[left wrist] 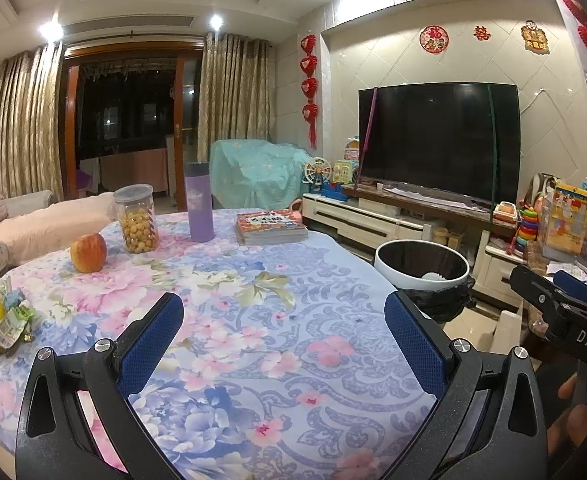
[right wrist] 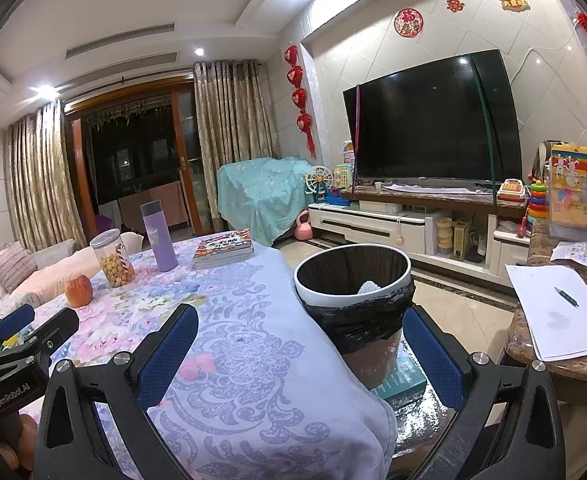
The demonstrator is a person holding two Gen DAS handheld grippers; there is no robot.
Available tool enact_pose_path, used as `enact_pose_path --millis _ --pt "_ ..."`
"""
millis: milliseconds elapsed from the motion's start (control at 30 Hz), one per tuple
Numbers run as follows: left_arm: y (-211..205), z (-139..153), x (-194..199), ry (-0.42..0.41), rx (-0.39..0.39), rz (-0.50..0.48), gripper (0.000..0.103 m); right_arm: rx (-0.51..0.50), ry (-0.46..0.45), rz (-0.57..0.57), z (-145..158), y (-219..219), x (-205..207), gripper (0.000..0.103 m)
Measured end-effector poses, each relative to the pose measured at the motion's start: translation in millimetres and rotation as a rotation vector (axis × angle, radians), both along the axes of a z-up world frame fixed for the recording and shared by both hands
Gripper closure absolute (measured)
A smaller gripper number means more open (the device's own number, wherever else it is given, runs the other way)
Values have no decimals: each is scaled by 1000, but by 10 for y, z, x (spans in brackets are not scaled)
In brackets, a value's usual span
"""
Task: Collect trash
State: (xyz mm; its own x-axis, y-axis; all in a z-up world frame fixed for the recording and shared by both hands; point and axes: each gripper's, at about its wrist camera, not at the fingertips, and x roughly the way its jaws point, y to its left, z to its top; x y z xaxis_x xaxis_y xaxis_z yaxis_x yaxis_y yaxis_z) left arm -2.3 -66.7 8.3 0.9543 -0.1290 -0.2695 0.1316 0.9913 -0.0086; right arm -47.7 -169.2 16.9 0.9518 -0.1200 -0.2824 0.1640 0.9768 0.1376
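Note:
A pile of crumpled wrappers (left wrist: 7, 326) with a yellow piece lies at the left edge of the floral tablecloth (left wrist: 253, 320). A white trash bin with a black liner (left wrist: 421, 268) stands just past the table's right edge, with a white scrap inside; it also shows in the right wrist view (right wrist: 353, 276). My left gripper (left wrist: 283, 344) is open and empty over the table. My right gripper (right wrist: 299, 356) is open and empty, above the table corner in front of the bin. The right gripper also shows in the left wrist view (left wrist: 553, 296), and the left gripper in the right wrist view (right wrist: 33, 324).
On the table stand an apple (left wrist: 88, 252), a jar of yellow snacks (left wrist: 136, 219), a purple bottle (left wrist: 200, 202) and a stack of books (left wrist: 270, 227). A TV cabinet (right wrist: 393, 224) is behind the bin. A marble counter with papers and a pen (right wrist: 561, 308) is at right.

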Motion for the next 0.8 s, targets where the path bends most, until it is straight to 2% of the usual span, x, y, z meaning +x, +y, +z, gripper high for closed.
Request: enact_pose_path --millis 800 --pt "-1 -1 5 5 -1 -6 0 1 2 0 -7 0 -4 0"
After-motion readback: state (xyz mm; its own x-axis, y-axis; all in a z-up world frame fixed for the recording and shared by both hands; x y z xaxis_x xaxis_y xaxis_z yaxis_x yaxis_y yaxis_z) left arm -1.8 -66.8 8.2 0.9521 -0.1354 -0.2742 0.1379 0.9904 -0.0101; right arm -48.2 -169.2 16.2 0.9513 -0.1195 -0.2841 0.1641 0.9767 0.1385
